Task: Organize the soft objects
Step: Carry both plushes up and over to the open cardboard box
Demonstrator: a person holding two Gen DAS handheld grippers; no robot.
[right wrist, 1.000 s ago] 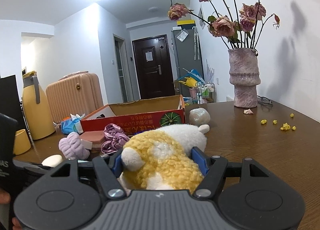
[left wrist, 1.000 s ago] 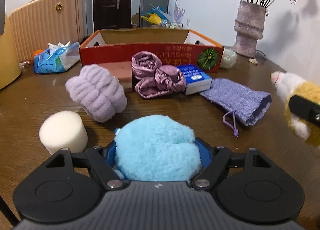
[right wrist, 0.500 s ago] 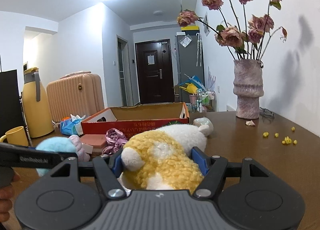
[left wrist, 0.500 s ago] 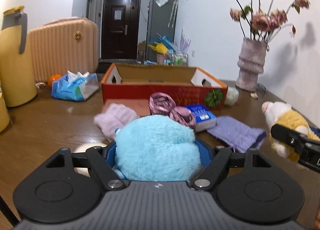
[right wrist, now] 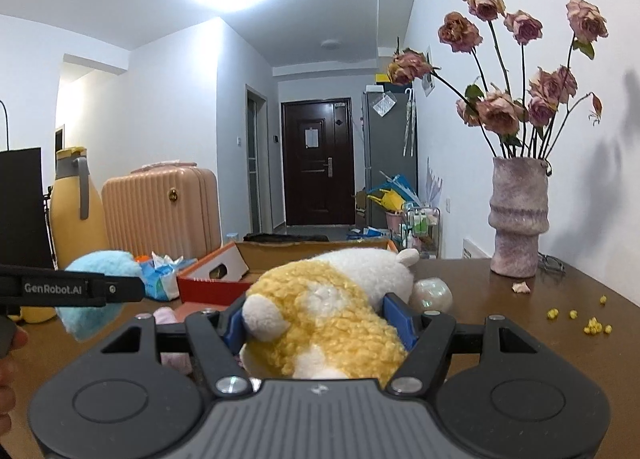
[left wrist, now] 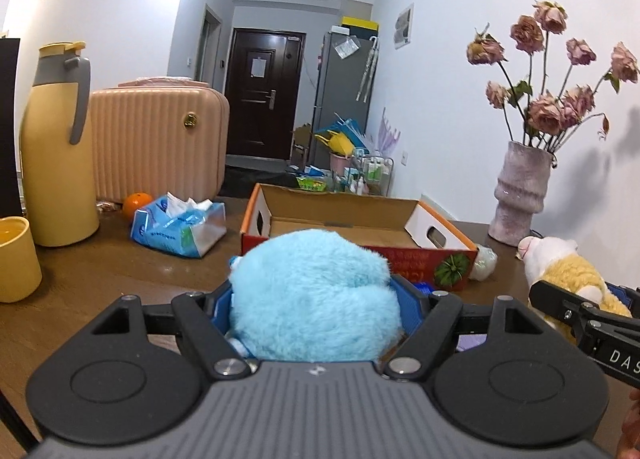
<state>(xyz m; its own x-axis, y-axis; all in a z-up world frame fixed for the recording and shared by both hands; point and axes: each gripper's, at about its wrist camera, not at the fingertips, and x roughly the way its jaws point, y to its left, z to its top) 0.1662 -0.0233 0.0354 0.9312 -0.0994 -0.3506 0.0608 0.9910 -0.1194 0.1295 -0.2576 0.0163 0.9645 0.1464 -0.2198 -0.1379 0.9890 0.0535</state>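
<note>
Blue plush (left wrist: 316, 295) is clamped between the left gripper (left wrist: 318, 299) fingers, held above the tabletop (left wrist: 100, 271), in front of the open cardboard box (left wrist: 344, 215). Yellow-white plush (right wrist: 324, 307) is pinched by the right gripper (right wrist: 320, 319) fingers, also off the tabletop, near the box's right end. Vase (right wrist: 518, 215) stands at far right.

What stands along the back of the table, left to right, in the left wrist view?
Yellow mug → tall yellow thermos jug → orange fruit → blue tissue pack → open cardboard box → mottled pink vase.
</note>
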